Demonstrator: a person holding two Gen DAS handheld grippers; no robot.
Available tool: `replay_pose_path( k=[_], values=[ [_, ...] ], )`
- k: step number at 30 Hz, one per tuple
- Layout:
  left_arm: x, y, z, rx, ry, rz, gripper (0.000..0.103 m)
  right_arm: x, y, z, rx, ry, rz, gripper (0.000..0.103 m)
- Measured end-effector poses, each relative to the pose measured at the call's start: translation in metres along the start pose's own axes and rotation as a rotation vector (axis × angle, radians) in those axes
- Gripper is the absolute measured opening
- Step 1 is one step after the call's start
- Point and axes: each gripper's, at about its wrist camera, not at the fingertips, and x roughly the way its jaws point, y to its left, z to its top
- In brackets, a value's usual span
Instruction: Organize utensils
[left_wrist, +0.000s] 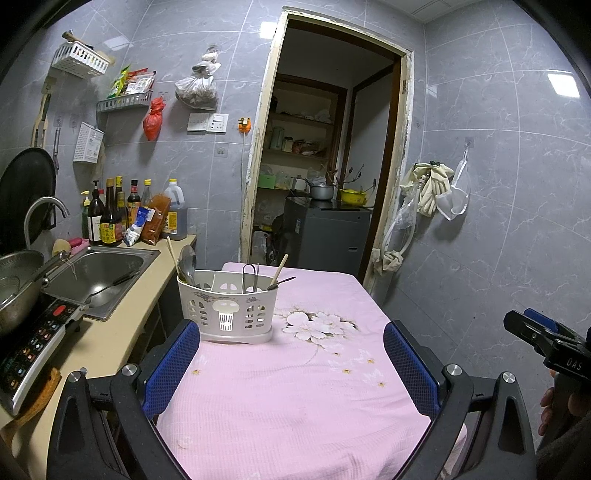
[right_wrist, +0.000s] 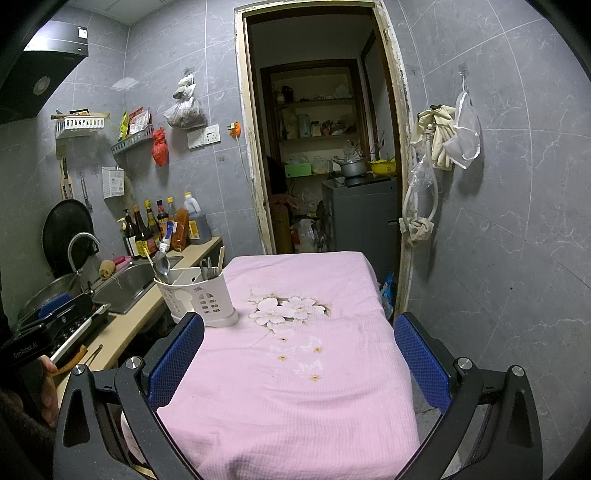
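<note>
- The white utensil caddy (left_wrist: 227, 308) stands upright on the pink tablecloth (left_wrist: 295, 387) at the table's far left corner, ahead of the left tool (left_wrist: 291, 354) and just beyond its left fingertip; nothing touches it.
- From the right tool (right_wrist: 299, 354) the caddy (right_wrist: 201, 297) sits forward and to the left, close past that tool's left finger.
- The caddy is pale plastic, oval, with arched cut-outs in its walls and a drip tray underneath. Inside, dividers split it into compartments.
- A metal ladle (left_wrist: 187, 264) and a wooden chopstick (left_wrist: 171, 254) lean in the left compartment; metal tongs (left_wrist: 251, 275) stand in the middle; another chopstick (left_wrist: 280, 267) and a dark-handled utensil (left_wrist: 284, 282) lean at the right.
- The tablecloth is a waffle-textured fabric printed with pale flowers (left_wrist: 314, 325).
- Both tools have black frames and blue ribbed pads (left_wrist: 173, 363).
- The left tool is spread wide, holding nothing, above the near part of the cloth.
- The right tool is likewise wide apart and empty, over the cloth.
- A steel sink (left_wrist: 98, 277) lies left of the table.
</note>
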Motion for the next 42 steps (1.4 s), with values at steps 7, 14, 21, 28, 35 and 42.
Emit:
replay_pose_path(
  k=[7, 14, 21, 28, 35, 42],
  values=[
    [0.0001, -0.0001, 0.0000, 0.000, 0.000, 0.000, 0.100, -0.0004, 0.0006, 0.0001, 0.000, 0.001, -0.001, 0.101],
    [0.0001, 0.0002, -0.0001, 0.001, 0.000, 0.000, 0.100, -0.0007, 0.0004, 0.0006, 0.001, 0.002, -0.001, 0.101],
    [0.0001, 0.0002, -0.0002, 0.000, 0.000, -0.001, 0.100, -0.0009, -0.0003, 0.0011, 0.000, 0.002, -0.001, 0.101],
    [0.0002, -0.0001, -0.0002, 0.001, 0.000, 0.000, 0.100, 0.0001, -0.0013, 0.0025, -0.001, 0.004, 0.000, 0.101],
    [0.0003, -0.0008, -0.0003, -0.001, 0.001, 0.001, 0.100, 0.0001, -0.0006, 0.0022, 0.000, 0.004, 0.000, 0.101],
    [0.0001, 0.0000, 0.0001, 0.001, 0.001, 0.000, 0.100, -0.0003, -0.0008, 0.0026, -0.001, 0.006, 0.000, 0.101]
  ],
)
